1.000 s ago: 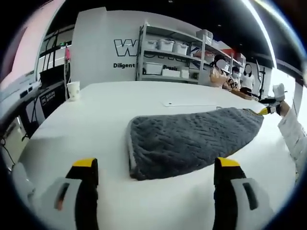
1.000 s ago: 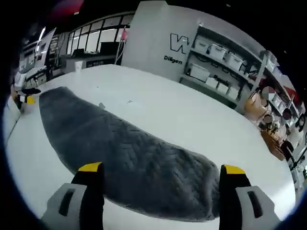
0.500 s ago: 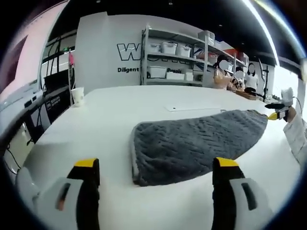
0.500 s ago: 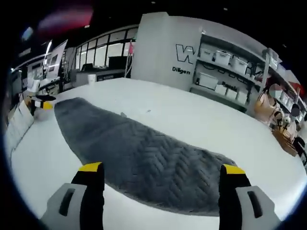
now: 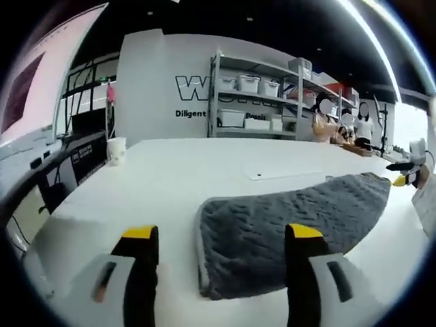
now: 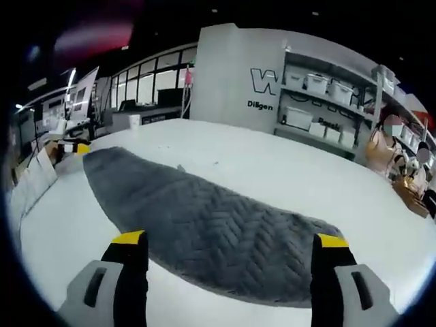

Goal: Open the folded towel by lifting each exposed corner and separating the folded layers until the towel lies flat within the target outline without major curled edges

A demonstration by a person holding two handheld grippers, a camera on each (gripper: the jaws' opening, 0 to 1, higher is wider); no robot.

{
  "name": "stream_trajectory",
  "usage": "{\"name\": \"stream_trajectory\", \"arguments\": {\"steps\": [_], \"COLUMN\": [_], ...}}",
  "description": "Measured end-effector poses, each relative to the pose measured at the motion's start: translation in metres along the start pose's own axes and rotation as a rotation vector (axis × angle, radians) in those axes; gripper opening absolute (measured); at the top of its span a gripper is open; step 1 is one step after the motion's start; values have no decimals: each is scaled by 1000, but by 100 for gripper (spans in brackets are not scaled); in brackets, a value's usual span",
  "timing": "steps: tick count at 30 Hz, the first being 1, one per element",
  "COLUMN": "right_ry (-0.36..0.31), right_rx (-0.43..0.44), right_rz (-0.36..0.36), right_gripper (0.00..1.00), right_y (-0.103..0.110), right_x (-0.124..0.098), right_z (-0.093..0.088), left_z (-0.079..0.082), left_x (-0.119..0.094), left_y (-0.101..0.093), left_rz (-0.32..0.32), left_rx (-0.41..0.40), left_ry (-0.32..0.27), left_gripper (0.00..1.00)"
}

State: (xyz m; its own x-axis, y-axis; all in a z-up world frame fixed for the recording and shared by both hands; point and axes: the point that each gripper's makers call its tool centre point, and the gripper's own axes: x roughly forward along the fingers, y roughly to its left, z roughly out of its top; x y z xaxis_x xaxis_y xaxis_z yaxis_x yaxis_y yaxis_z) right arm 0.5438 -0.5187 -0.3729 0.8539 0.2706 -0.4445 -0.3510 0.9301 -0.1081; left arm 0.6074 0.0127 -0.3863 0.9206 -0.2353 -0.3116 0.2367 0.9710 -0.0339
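Note:
A grey quilted towel (image 5: 300, 218) lies folded into a long strip on the white table (image 5: 163, 177). My left gripper (image 5: 221, 235) is open just in front of the towel's near end, jaws standing either side of that edge, touching nothing. My right gripper (image 5: 407, 178) shows small at the towel's far end. In the right gripper view the same towel (image 6: 204, 221) runs from lower right away to the upper left. My right gripper (image 6: 230, 240) is open over its near end, with nothing between the jaws. My left gripper (image 6: 71, 148) sits at the far end.
A paper cup (image 5: 116, 150) stands near the table's far left edge. A thin pale mark (image 5: 279, 175) lies on the table behind the towel. Shelves with white bins (image 5: 262, 95) line the back wall, with people beside them. A white sleeve (image 6: 30, 187) reaches along the table's left side.
The left jaws have drawn a little closer together but stay open, and that camera has dropped lower toward the towel's end. The right view has levelled out; the towel lies unchanged.

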Motion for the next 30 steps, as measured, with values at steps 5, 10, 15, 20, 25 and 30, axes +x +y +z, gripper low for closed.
{"name": "stream_trajectory", "arguments": {"steps": [5, 10, 15, 20, 25, 30], "right_ry": [-12, -22, -32, -20, -26, -22], "right_rx": [-2, -3, -6, -10, -9, -5], "right_rz": [2, 2, 12, 19, 23, 20], "right_gripper": [99, 99, 99, 99, 99, 99], "right_y": [1, 1, 4, 6, 8, 7], "right_x": [-2, -3, -3, -2, -2, -2], "right_z": [3, 7, 10, 7, 8, 6], "left_z": [8, 7, 7, -6, -19, -19], "left_x": [22, 47, 67, 76, 82, 83], "left_y": [6, 8, 7, 6, 6, 3], "left_rz": [1, -19, -55, -92, -95, -98], "left_rx": [25, 16, -3, -17, 10, 77], "left_ry": [7, 25, 14, 55, 86, 84], "left_gripper": [62, 48, 34, 25, 18, 11]}}
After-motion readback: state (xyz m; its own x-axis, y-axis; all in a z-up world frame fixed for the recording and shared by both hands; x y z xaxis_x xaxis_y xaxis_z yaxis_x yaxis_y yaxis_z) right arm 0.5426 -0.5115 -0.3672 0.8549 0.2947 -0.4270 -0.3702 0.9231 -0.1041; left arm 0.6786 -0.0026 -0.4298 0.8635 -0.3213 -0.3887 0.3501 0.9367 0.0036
